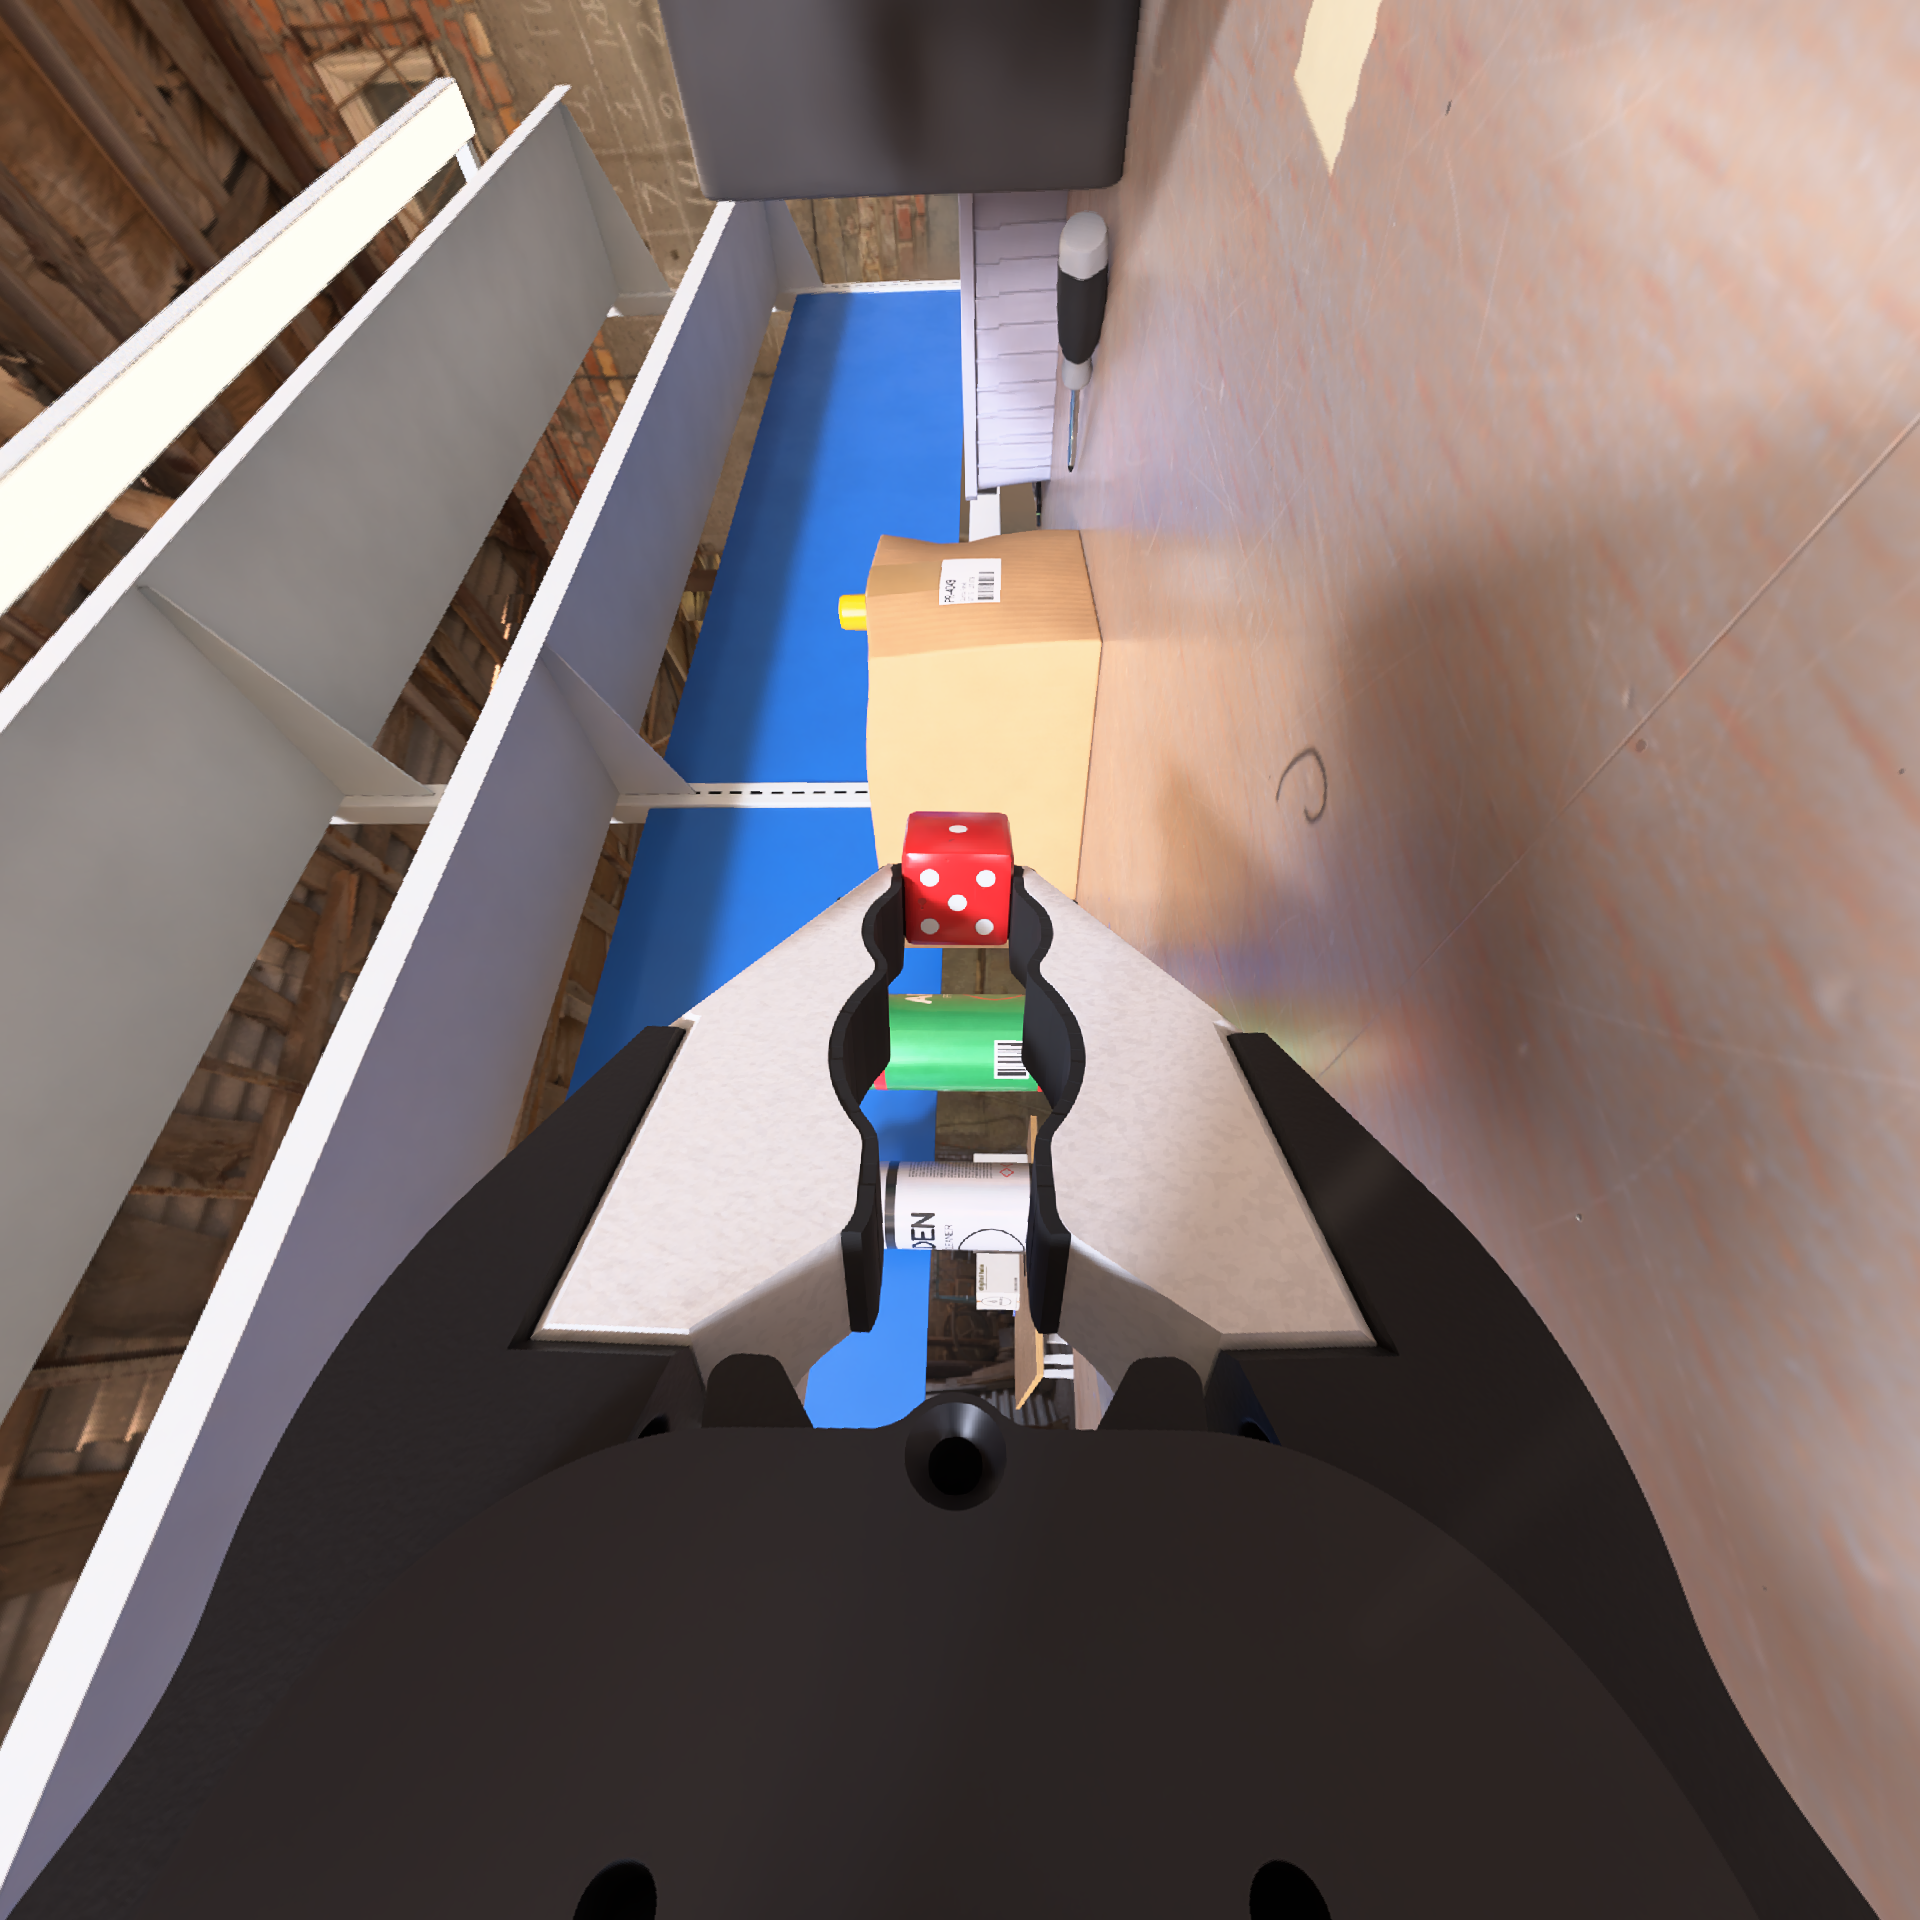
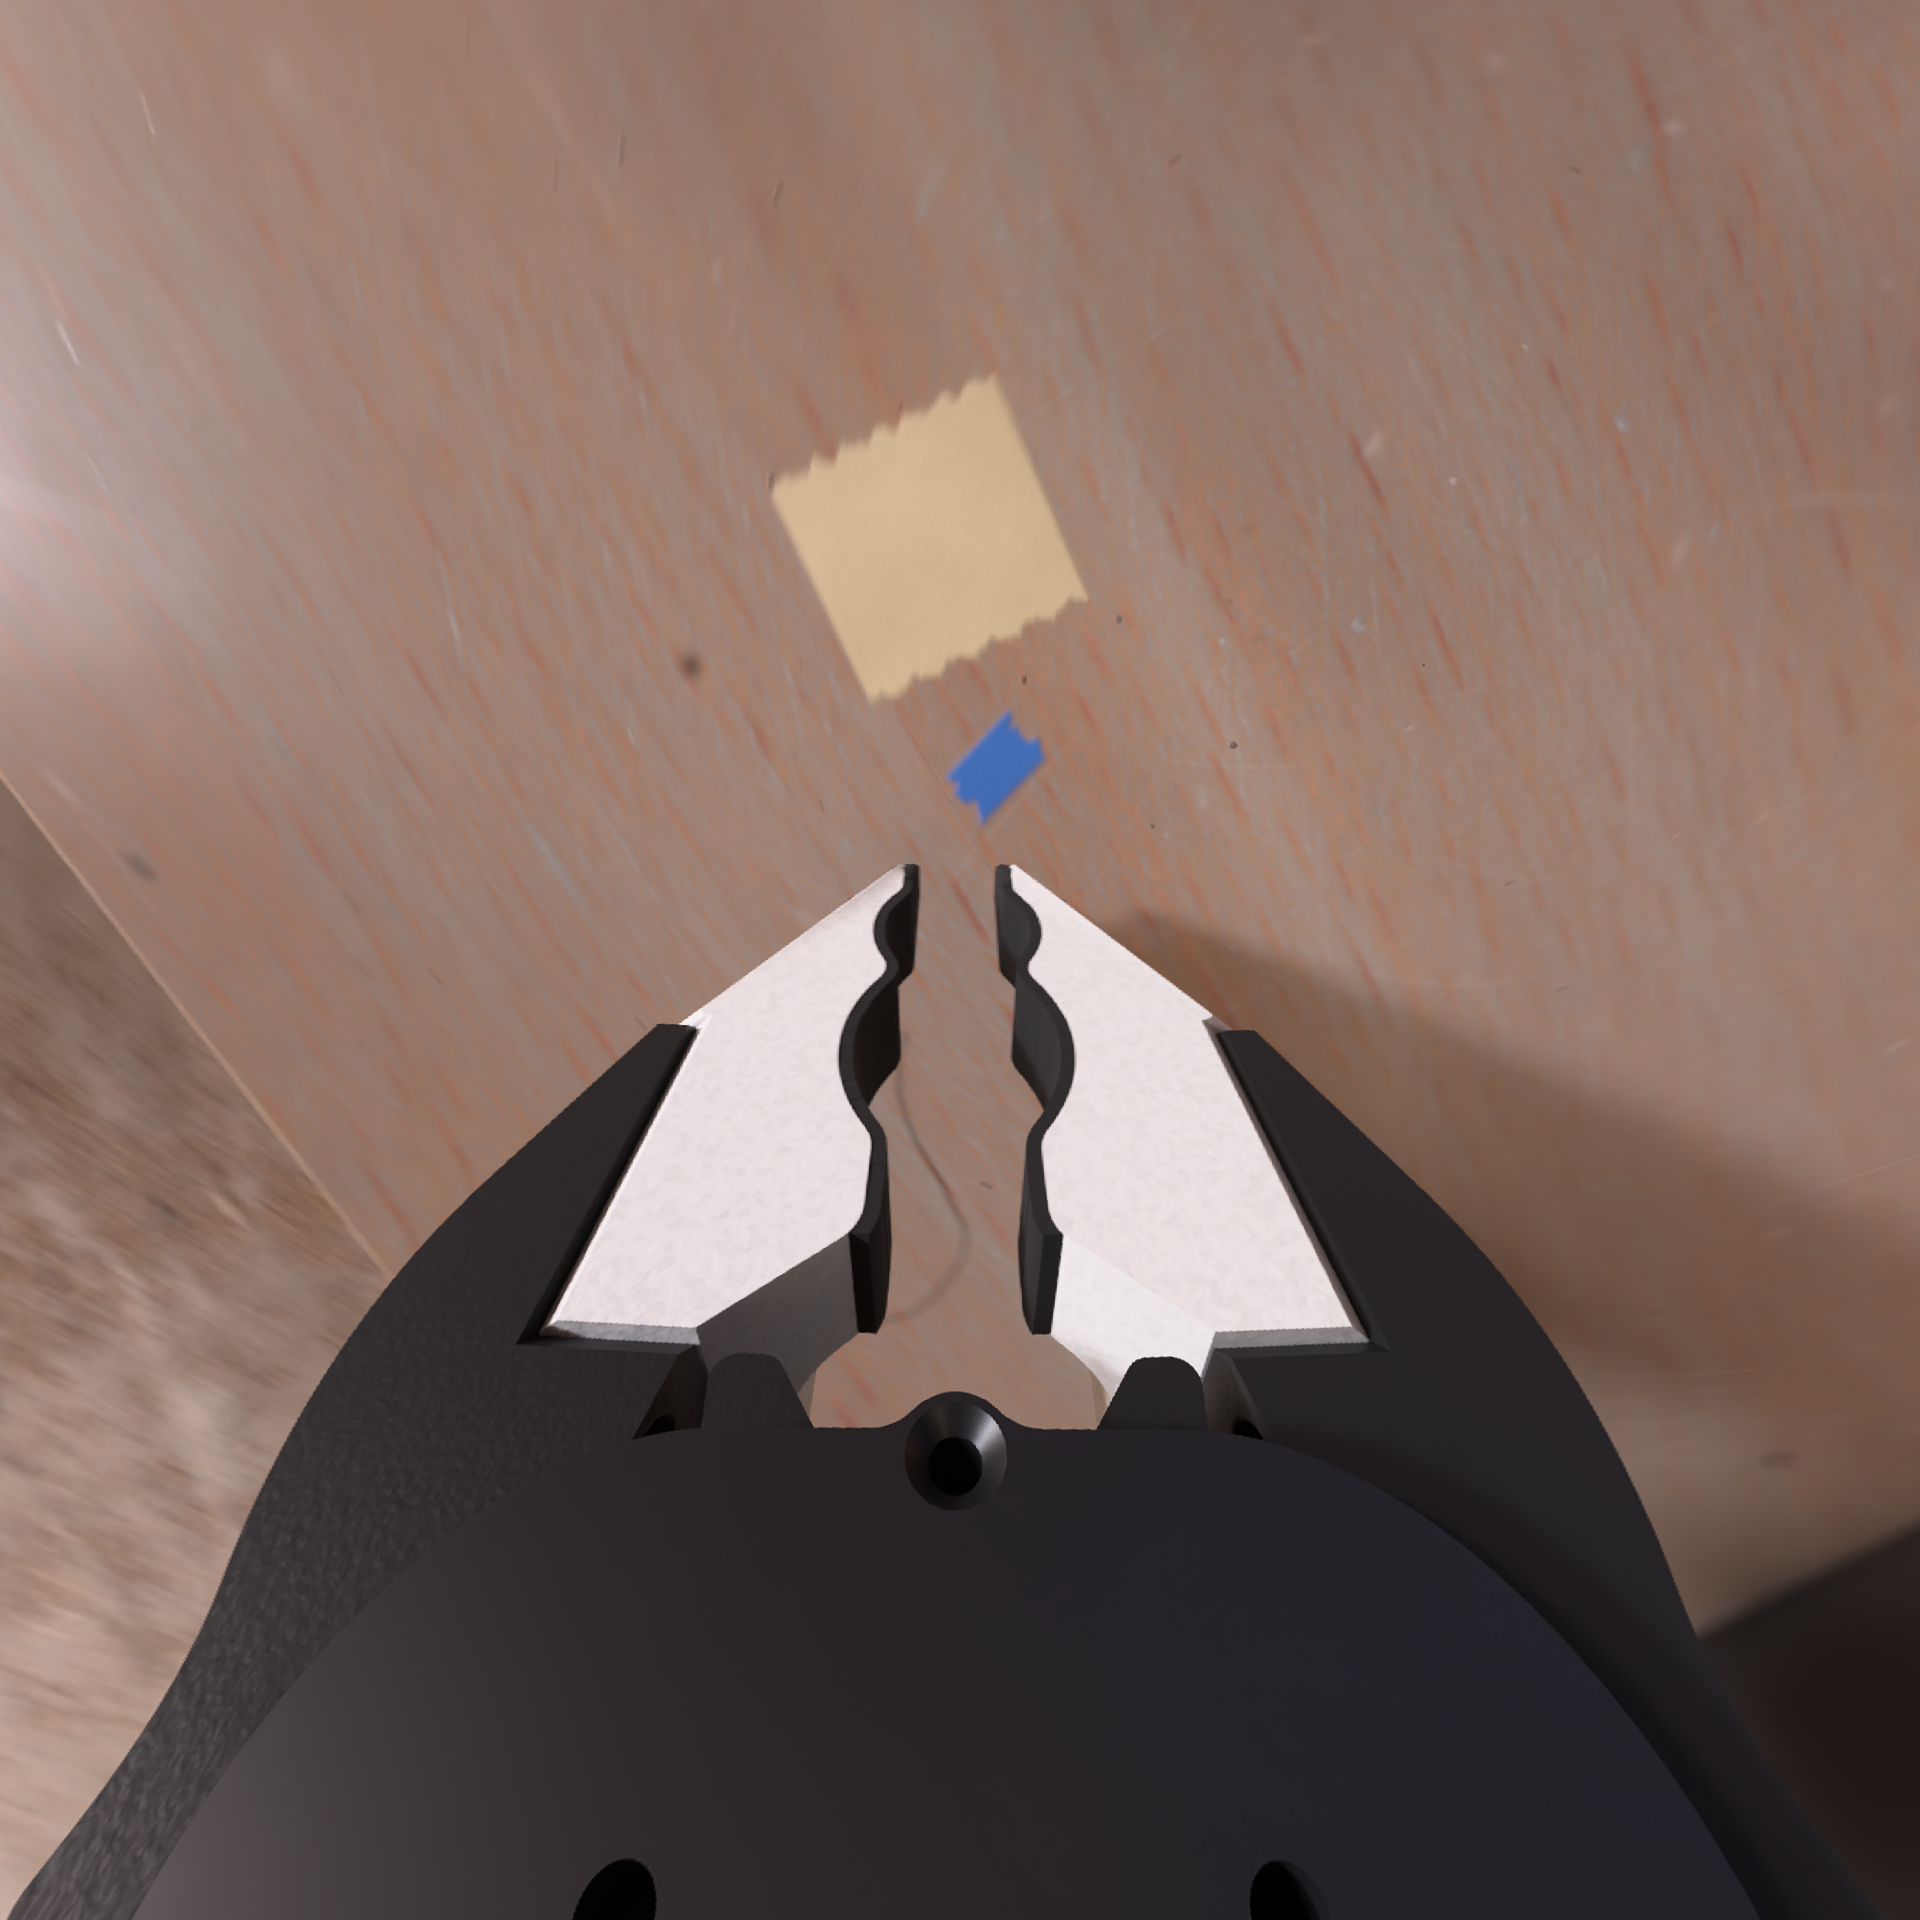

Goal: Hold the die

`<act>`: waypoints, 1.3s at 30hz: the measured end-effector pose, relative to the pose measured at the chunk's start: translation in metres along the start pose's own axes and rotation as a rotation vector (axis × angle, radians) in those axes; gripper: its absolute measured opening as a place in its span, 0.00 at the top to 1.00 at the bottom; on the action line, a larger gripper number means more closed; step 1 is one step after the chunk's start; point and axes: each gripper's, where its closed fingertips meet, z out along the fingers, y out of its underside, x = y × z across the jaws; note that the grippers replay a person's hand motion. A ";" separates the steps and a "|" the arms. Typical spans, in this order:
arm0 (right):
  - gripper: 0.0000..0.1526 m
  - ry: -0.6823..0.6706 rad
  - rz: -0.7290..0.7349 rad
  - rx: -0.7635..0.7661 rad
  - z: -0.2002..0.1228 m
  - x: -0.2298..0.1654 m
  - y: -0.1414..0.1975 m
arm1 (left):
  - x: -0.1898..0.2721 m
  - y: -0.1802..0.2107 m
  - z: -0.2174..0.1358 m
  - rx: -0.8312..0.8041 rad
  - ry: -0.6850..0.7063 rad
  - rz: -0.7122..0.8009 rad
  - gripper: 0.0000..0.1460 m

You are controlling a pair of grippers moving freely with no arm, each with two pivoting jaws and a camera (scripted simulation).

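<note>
Red die point(image 1: 957, 881) sits pinched between the tips of the left gripper point(image 1: 957, 896), up off the wooden table point(image 1: 1507, 727) by the box point(image 1: 982, 717), so the holding looks done, while the right gripper point(image 2: 956, 883) hangs a little apart, holding nothing.

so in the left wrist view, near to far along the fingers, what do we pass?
white can → green can → red die pinched at the left gripper's tips → cardboard box → screwdriver
</note>
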 end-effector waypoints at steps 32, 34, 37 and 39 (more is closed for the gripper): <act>0.99 -0.132 -0.090 0.083 0.024 0.018 -0.030 | 0.003 -0.007 0.000 0.031 0.007 -0.004 0.87; 1.00 -0.127 -0.028 0.135 0.025 0.015 -0.044 | 0.001 -0.011 -0.001 0.049 -0.006 -0.001 0.87; 1.00 -0.135 0.068 0.304 0.024 0.012 -0.084 | 0.002 -0.016 -0.003 0.090 -0.013 -0.003 0.87; 1.00 -0.118 0.074 0.388 0.026 0.009 -0.107 | 0.005 -0.018 -0.004 0.111 -0.005 0.003 0.87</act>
